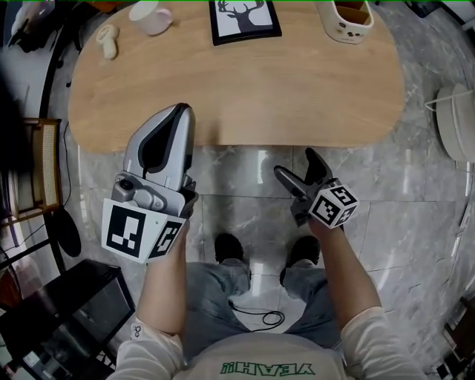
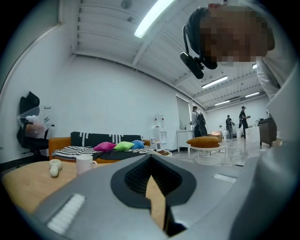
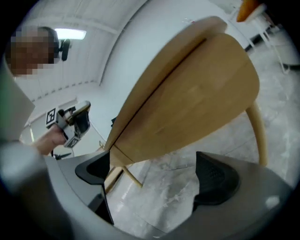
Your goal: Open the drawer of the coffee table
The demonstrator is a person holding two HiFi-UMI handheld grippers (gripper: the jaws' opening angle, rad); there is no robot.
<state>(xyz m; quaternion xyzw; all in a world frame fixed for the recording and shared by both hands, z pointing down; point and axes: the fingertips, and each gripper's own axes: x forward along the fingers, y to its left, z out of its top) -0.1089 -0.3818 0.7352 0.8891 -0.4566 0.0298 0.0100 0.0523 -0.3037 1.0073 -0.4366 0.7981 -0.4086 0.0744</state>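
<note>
Your left gripper [image 1: 182, 109] hangs over the near edge of the coffee table [image 1: 245, 96], towards its left end. Its jaws are drawn together to a thin slit with nothing between them. Your right gripper [image 1: 297, 163] is off the tabletop, just in front of the near edge and above the marble floor [image 1: 415, 223]. Its jaws are spread wide and empty, looking up at the table's underside and one slanted leg [image 3: 257, 136]. A dark seam runs along the table's side below the top; I cannot tell whether it belongs to the drawer, which the tabletop hides from above. Along the far edge stand a pale mug [image 1: 151, 16], a framed deer picture [image 1: 245, 18] and a white spotted container [image 1: 349, 21]. A small beige figure [image 1: 108, 41] lies at the far left corner. Your shirt [image 1: 260, 367] reads "YEAH", upside down.
</note>
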